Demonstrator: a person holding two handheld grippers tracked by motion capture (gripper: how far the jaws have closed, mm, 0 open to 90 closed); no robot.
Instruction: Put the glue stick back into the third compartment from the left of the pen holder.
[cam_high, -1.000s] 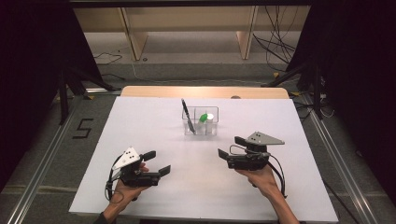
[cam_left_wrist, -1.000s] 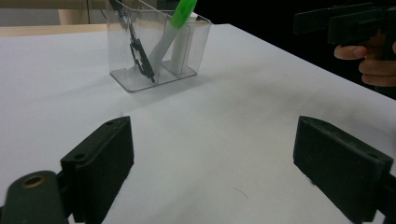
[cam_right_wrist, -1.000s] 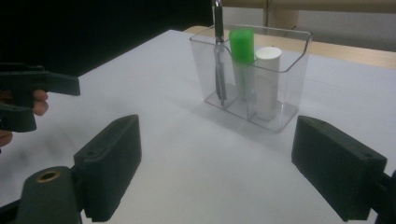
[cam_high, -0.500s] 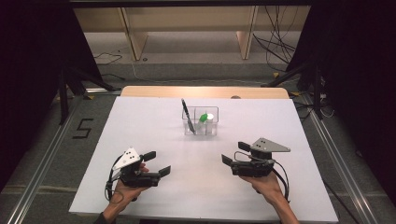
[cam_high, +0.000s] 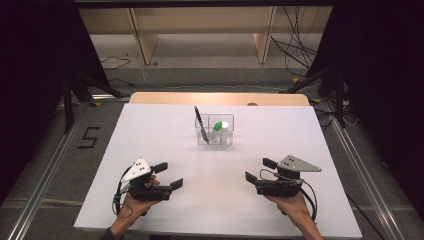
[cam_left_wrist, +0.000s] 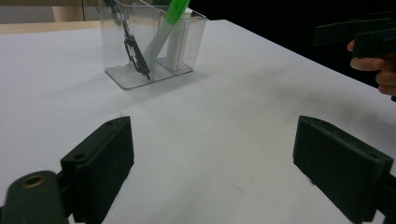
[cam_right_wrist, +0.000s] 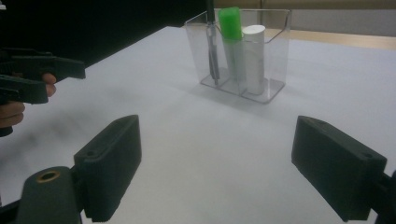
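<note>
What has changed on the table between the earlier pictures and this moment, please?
The right tool has drawn back toward the person's edge of the table, away from the clear organiser, with its jaws open and empty. Nothing was taken hold of or let go. The left tool stayed where it was, open, and the black pen, green marker and white tube stayed in the organiser.

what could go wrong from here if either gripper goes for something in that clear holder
1. The clear organizer looks light and stands free on the table, so a sideways nudge might slide or tip it.
2. The black pen leans and pokes above the rim; a reaching gripper could knock it out.
3. The green-capped marker and white tube stand close together, so the wide-open left gripper or right gripper may catch both.
</note>
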